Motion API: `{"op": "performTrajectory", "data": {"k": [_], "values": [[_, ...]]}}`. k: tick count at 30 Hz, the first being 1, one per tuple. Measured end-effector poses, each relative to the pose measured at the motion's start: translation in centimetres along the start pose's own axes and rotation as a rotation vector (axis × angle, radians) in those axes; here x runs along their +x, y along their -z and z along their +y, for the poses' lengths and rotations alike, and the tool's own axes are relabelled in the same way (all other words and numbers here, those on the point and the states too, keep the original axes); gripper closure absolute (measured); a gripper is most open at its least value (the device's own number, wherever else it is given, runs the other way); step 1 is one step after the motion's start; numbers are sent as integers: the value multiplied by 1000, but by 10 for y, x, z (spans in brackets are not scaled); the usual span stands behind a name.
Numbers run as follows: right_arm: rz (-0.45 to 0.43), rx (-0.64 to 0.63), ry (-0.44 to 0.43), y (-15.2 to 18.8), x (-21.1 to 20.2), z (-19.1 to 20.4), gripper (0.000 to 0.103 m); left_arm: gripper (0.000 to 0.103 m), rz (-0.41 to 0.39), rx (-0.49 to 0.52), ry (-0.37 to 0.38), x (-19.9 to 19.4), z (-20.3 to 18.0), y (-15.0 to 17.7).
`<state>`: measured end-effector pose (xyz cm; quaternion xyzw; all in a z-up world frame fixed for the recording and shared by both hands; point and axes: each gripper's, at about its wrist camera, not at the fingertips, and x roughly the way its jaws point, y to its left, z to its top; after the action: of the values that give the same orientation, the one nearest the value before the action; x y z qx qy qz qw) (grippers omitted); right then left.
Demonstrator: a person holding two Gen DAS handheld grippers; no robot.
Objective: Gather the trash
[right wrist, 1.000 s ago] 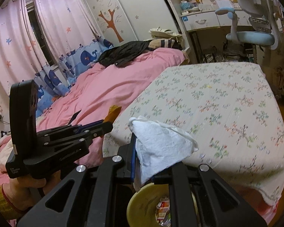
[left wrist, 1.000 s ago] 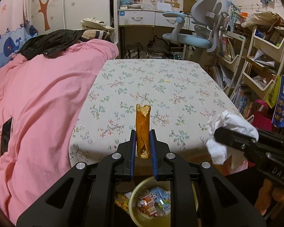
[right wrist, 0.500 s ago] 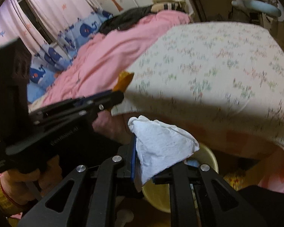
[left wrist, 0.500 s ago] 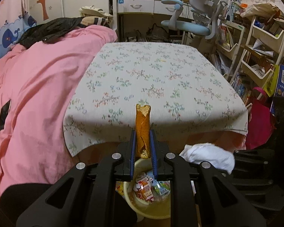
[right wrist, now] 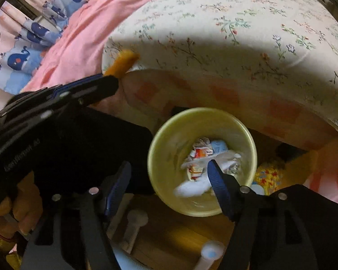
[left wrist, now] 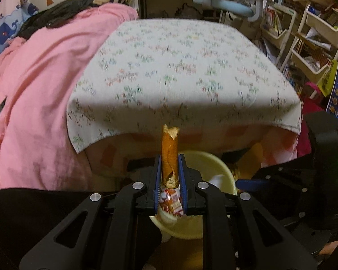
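My left gripper (left wrist: 170, 157) is shut on an orange-brown snack wrapper (left wrist: 169, 148) that stands upright between its blue pads, just above the near rim of a yellow trash bin (left wrist: 210, 164). My right gripper (right wrist: 169, 168) is open and empty, right over the same bin (right wrist: 169, 148). A white tissue (right wrist: 192, 185) lies blurred inside the bin among colourful wrappers (right wrist: 199, 153). The left gripper and its wrapper (right wrist: 121, 64) show at the left of the right wrist view.
A table under a floral cloth (left wrist: 182, 67) stands just behind the bin. A pink bedcover (left wrist: 40, 85) is on the left. Shelves with books (left wrist: 313, 45) and a desk chair (left wrist: 232, 9) are at the right and back. Wooden floor lies below.
Both grippers dropped from table height down to the bin. My right gripper opened and let go of the white tissue, which fell into the bin. The left still holds its wrapper.
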<state>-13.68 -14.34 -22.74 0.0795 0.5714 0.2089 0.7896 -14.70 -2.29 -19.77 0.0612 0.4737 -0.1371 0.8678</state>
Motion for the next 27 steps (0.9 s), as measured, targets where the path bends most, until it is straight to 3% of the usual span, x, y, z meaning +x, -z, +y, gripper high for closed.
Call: {"op": "performTrajectory", "data": {"k": [3, 6, 8, 10, 13, 15, 17, 21, 27], "values": [[-5, -4, 58, 2, -4, 0, 28, 88, 38, 14, 11, 5, -4, 6], [-44, -5, 164, 3, -12, -3, 17, 76, 49, 9, 13, 6, -5, 11], [-83, 8, 240, 4, -20, -6, 15, 69, 39, -1, 7, 2, -5, 13], [-122, 23, 287, 2, -28, -11, 14, 55, 14, -10, -2, -4, -4, 11], [-253, 45, 345, 0, -54, -15, 14, 34, -76, -22, -43, -22, -4, 6], [-351, 43, 382, -1, -72, -12, 8, 22, -144, -39, -75, -36, -3, 2], [-458, 47, 412, -4, -90, -10, 8, 15, -213, -58, -101, -49, -1, -4], [-619, 62, 453, -9, -120, -7, 8, 7, -334, -74, -144, -71, 0, -22], [-781, 60, 497, -31, -150, 1, 8, 7, -459, -89, -169, -97, 2, -52]]}}
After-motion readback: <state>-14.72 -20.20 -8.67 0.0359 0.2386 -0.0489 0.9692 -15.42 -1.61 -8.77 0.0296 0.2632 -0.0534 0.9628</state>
